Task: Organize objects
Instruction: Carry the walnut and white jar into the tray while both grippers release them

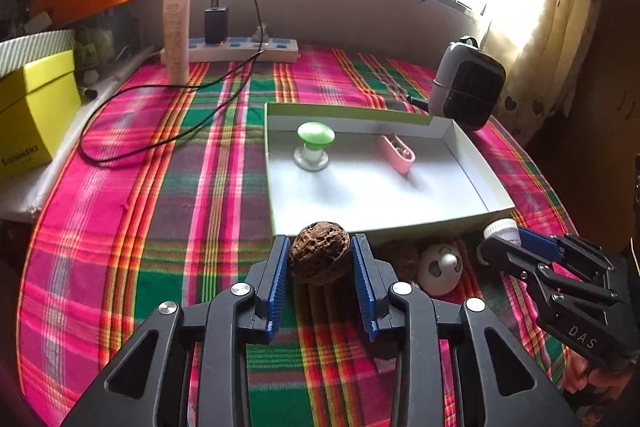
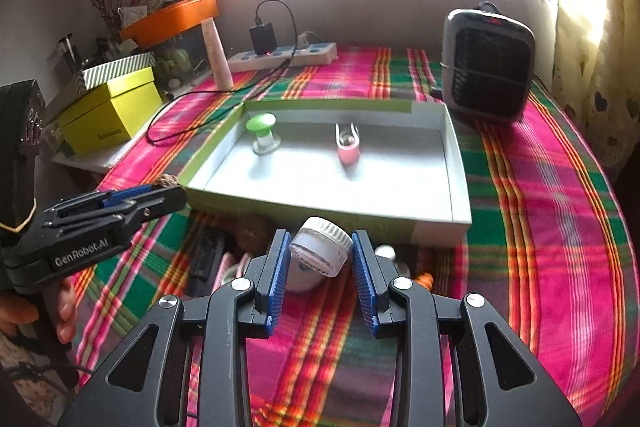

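My left gripper [image 1: 320, 257] is shut on a brown walnut [image 1: 319, 258], held above the plaid cloth just before the near wall of the white tray [image 1: 380, 201]. My right gripper [image 2: 320, 253] is shut on a small white jar with a ribbed cap [image 2: 320, 253], also in front of the tray [image 2: 460, 187]. The jar's cap shows at the right gripper's tip in the left wrist view [image 1: 502, 229]. Inside the tray stand a green-topped mushroom-shaped object [image 1: 314, 145] and a pink clip-like item [image 1: 396, 153].
A second walnut [image 1: 400, 259] and a white egg-shaped toy [image 1: 440, 269] lie on the cloth before the tray. A black heater [image 2: 486, 65] stands at the back right. A power strip [image 1: 244, 49], a cream tube [image 1: 177, 35], a black cable and a yellow box [image 1: 34, 111] are at the back left.
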Tool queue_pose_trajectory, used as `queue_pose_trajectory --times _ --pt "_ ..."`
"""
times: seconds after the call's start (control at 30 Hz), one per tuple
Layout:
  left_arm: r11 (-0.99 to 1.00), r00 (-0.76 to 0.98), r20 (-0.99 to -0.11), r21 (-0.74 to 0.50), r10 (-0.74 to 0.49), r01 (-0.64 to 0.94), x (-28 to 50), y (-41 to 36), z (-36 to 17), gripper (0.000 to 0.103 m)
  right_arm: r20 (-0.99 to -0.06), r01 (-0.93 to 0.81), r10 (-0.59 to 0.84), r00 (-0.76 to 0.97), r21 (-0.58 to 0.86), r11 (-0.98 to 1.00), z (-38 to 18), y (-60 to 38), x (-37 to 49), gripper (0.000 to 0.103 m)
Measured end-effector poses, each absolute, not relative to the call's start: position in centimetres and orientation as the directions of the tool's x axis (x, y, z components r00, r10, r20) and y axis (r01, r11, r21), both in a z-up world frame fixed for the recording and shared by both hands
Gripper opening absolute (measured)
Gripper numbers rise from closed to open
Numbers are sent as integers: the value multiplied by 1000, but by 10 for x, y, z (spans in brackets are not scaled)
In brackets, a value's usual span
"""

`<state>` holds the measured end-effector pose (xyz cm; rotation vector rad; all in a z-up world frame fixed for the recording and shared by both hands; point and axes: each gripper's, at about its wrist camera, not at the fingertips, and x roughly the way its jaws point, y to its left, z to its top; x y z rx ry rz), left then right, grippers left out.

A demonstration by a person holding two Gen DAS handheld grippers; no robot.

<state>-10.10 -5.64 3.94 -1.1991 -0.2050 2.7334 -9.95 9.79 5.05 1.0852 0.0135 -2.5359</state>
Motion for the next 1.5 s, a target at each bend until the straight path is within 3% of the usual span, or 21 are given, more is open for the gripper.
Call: queue_pose_trajectory --times 0.87,1.5 --pt "-976 -616 -757 -180 219 -125 -180 -43 19 29 -747 435 -397 -533 161 -886 36 63 -206 33" --pt "-975 -610 -762 -140 216 -171 -197 -34 13 29 -796 470 -407 -448 178 -865 20 43 -248 33"
